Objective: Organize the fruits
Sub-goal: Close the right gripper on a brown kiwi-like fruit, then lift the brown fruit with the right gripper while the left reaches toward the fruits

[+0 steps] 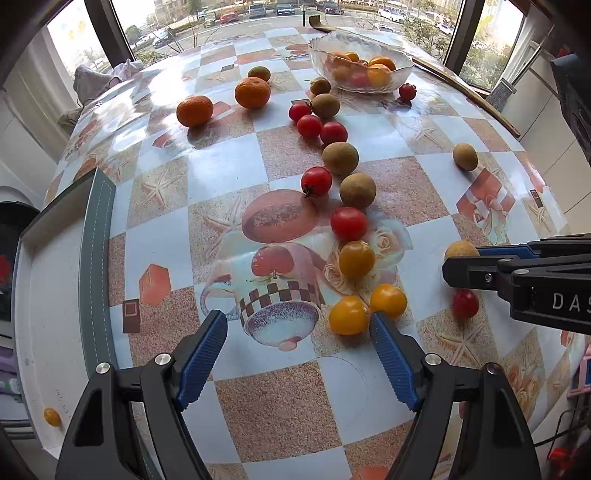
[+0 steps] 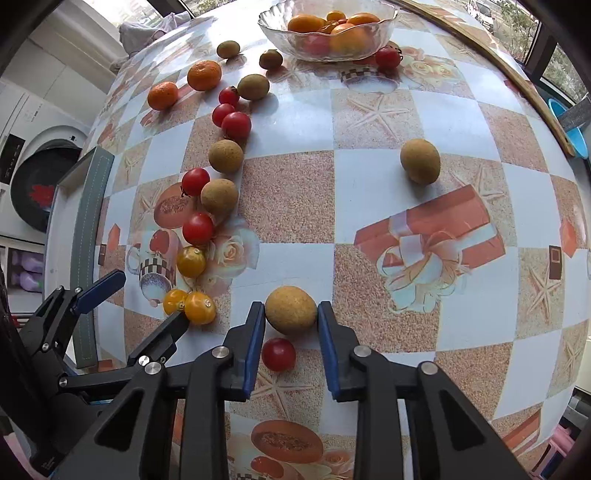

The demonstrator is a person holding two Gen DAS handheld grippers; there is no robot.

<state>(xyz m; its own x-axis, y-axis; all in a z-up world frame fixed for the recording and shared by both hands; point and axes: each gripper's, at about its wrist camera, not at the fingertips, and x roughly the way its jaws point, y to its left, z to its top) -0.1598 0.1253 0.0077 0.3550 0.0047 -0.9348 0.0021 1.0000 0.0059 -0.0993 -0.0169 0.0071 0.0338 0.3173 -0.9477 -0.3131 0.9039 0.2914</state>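
The right claw pinches a longan on the worktop, presumably bound for the glass bowl at twelve o'clock. The left claw gapes wide beside two yellow tomatoes.

In the left wrist view, the black right tool covers most of a tan round fruit and the top of a small red tomato. The grey-rimmed white tray runs off the left edge. The fruits piled inside the clear glass bowl overlap, so their number cannot be told.
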